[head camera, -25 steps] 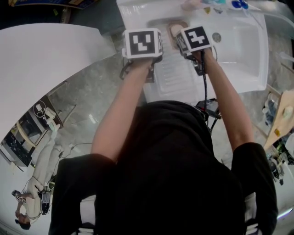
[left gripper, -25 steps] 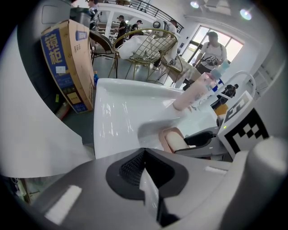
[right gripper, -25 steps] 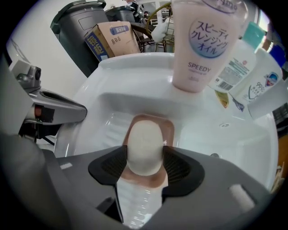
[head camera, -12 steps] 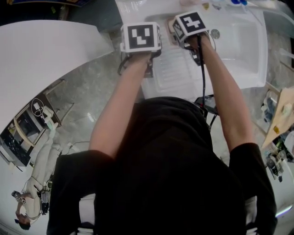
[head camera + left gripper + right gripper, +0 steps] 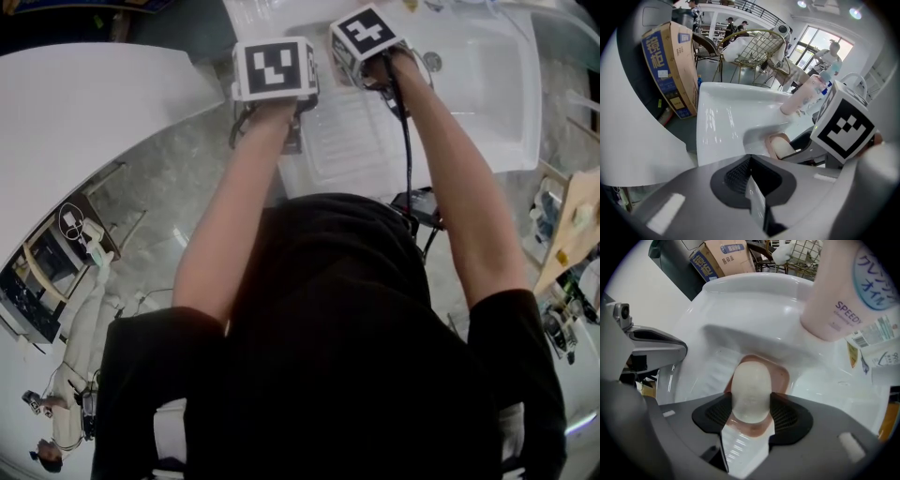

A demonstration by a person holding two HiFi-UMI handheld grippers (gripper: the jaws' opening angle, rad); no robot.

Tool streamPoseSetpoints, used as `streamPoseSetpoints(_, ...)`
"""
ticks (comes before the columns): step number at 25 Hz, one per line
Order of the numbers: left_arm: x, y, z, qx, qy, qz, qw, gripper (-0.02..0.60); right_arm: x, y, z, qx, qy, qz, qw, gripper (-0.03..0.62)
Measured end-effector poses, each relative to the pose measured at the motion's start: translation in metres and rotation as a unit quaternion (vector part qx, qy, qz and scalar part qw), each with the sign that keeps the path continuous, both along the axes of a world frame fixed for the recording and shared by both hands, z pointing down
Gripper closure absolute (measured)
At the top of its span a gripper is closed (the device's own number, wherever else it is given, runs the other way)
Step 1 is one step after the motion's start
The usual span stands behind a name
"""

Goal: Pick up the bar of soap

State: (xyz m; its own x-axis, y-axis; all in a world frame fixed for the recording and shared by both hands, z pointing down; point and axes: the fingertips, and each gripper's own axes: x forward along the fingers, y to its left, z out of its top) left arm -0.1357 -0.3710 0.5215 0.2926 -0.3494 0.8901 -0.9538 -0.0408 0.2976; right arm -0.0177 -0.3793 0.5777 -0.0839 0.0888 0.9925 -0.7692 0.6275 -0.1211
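Note:
The pale oval bar of soap [image 5: 750, 390] lies on a pink soap dish [image 5: 782, 376] at the back left of the white sink. My right gripper [image 5: 751, 414] has its two dark pads pressed against the soap's sides, shut on it over the dish. In the left gripper view the soap [image 5: 782, 149] shows just ahead, beside the right gripper's marker cube [image 5: 843, 127]. My left gripper [image 5: 752, 190] is shut on nothing and hangs to the left of the dish. In the head view both marker cubes [image 5: 274, 67] [image 5: 367, 36] sit over the sink's ribbed drainboard [image 5: 352, 141].
A pink bottle [image 5: 848, 291] stands right behind the dish, with other labelled bottles [image 5: 876, 348] to its right. The sink basin [image 5: 487, 84] lies to the right. A cardboard box [image 5: 670, 65] and a wire chair [image 5: 754, 51] stand beyond the sink. A white curved surface [image 5: 84, 122] rises on the left.
Both grippers have moved forward toward the back of the sink. The right one went farther and now covers the soap dish that showed between the cubes before.

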Motion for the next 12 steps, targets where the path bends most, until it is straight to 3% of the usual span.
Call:
streamPoseSetpoints(6, -0.001, -0.003, 0.002, 0.002, -0.009, -0.001, 1.0000, 0.583, 0.005, 0.004, -0.009, -0.031, 0.032, -0.003, 0.999, 0.321)
streamPoseSetpoints(12, -0.003, -0.005, -0.001, 0.006, 0.001, -0.007, 1.0000, 0.583, 0.002, 0.001, -0.005, 0.012, 0.040, -0.017, 0.999, 0.318)
